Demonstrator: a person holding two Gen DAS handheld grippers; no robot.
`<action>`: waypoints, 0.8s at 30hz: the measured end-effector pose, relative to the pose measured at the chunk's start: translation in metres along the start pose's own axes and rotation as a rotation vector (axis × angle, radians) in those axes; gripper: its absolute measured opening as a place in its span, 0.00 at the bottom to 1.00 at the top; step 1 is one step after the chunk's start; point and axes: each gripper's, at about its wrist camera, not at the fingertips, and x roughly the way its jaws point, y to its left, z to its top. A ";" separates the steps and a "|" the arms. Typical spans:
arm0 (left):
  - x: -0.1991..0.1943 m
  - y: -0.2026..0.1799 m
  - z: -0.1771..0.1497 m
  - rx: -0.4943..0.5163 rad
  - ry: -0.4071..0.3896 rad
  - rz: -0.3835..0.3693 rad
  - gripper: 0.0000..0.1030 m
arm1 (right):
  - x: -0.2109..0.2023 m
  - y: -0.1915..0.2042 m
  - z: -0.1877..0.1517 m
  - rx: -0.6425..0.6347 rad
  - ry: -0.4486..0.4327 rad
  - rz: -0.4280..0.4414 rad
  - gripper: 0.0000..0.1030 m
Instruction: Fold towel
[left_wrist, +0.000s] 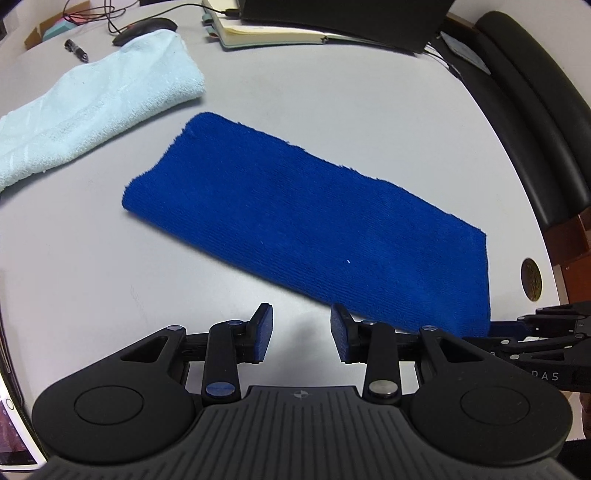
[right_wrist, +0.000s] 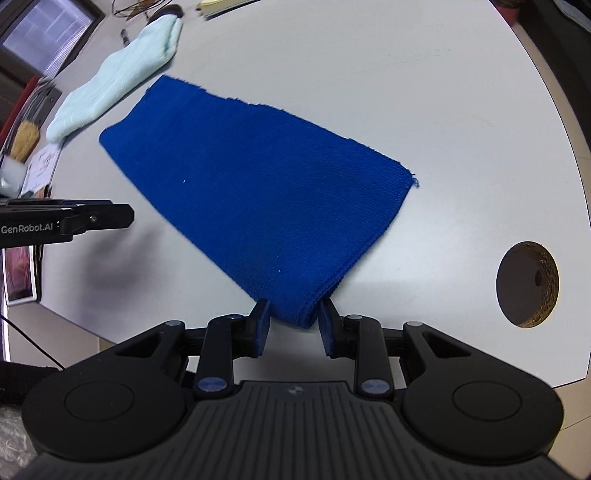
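Note:
A dark blue towel (left_wrist: 306, 229) (right_wrist: 258, 192) lies folded into a long strip on the grey table (left_wrist: 351, 96). In the left wrist view my left gripper (left_wrist: 303, 334) hovers open over bare table just short of the towel's long near edge, with nothing between its fingers. In the right wrist view my right gripper (right_wrist: 294, 325) stands open at the towel's near corner, and that folded corner sits between its blue pads (right_wrist: 263, 325) without looking squeezed. Each gripper shows in the other's view: the right gripper (left_wrist: 517, 330) at the towel's end, the left gripper (right_wrist: 127, 216) off to the left.
A pale blue towel (left_wrist: 92, 107) (right_wrist: 114, 77) lies folded beyond the dark one. A mouse (left_wrist: 144, 29), a pen (left_wrist: 75, 50) and an open notebook (left_wrist: 266, 33) lie at the back. A round cable hole (right_wrist: 528, 284) is near the table's right edge, beside a black chair (left_wrist: 535, 129).

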 end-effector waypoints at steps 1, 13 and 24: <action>0.000 -0.001 -0.004 0.001 0.002 -0.007 0.37 | -0.003 0.000 -0.002 0.000 -0.008 -0.004 0.29; -0.003 -0.030 -0.027 -0.009 0.005 -0.086 0.37 | -0.035 -0.023 0.003 -0.070 -0.097 -0.067 0.29; 0.011 -0.079 -0.052 -0.281 -0.026 -0.134 0.37 | -0.020 -0.043 0.046 -0.446 -0.075 0.016 0.29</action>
